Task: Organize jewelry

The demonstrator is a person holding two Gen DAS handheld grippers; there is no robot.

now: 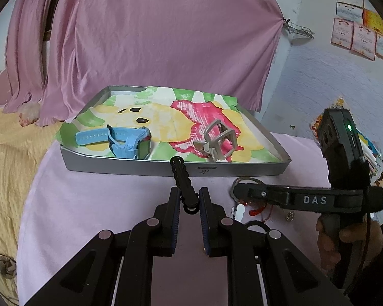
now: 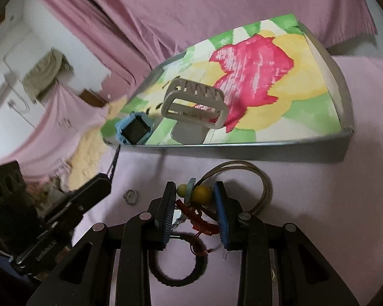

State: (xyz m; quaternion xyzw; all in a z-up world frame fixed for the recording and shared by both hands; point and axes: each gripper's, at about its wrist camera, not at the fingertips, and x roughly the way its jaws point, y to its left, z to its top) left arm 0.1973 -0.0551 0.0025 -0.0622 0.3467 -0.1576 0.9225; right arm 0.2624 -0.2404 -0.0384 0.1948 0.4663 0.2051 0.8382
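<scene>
My left gripper is shut on a black beaded bracelet, which sticks up toward the front wall of the silver tray. On the tray's painted paper lie a blue watch and a grey watch. In the right wrist view my right gripper is shut on yellow beads strung with a pale blue disc on a red cord bracelet. It hangs just over the pink cloth in front of the tray. The left gripper shows at left.
On the cloth around the right gripper lie thin beige bangles, a black ring-shaped band and a small silver ring. A pink curtain hangs behind the tray. A yellow blanket lies left; colourful packets sit right.
</scene>
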